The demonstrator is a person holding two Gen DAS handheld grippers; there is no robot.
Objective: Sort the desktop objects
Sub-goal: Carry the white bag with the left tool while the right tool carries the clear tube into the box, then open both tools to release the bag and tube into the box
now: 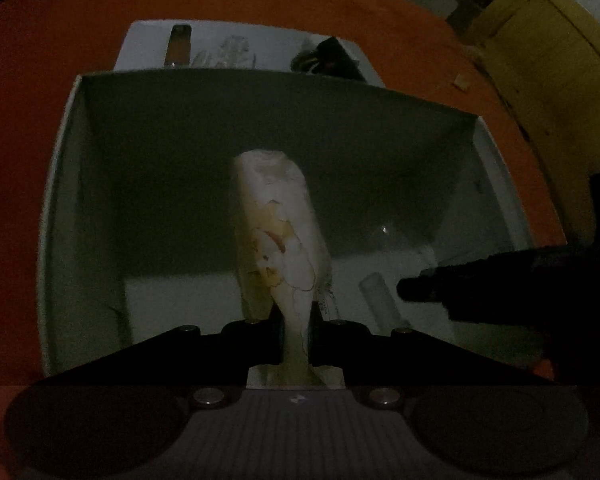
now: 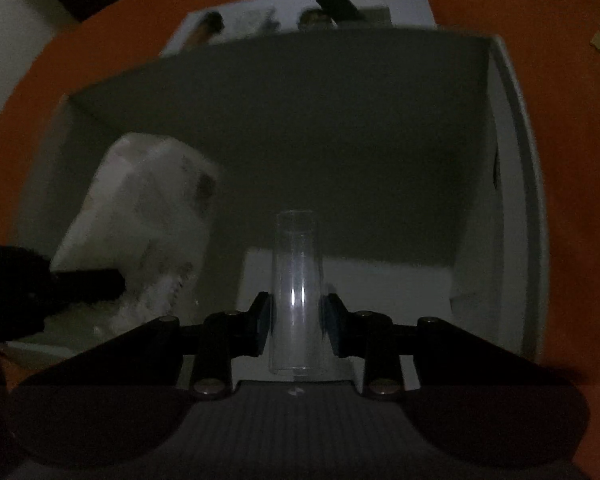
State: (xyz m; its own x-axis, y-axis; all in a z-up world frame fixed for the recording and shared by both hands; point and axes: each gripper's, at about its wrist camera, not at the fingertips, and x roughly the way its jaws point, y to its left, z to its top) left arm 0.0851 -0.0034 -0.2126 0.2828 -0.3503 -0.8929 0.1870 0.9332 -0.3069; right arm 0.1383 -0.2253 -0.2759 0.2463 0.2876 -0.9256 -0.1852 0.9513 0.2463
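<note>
My left gripper (image 1: 296, 338) is shut on a cream soft packet (image 1: 278, 232) with printed pictures, held inside an open grey-white box (image 1: 260, 120). My right gripper (image 2: 296, 322) is shut on a clear plastic tube (image 2: 296, 280), held in the same box (image 2: 340, 120). The packet also shows in the right wrist view (image 2: 148, 216) at the left, with the left gripper's dark finger (image 2: 88, 280) across it. In the left wrist view the tube (image 1: 380, 296) shows faintly at the right, beside the right gripper's dark finger (image 1: 440, 286).
The box stands on an orange table cover (image 1: 28, 140). Behind it lies a white tray (image 1: 268, 46) with a brown bottle (image 1: 179, 46) and a dark bundle (image 1: 324, 60). A yellow wooden cabinet (image 1: 556, 64) stands at the far right.
</note>
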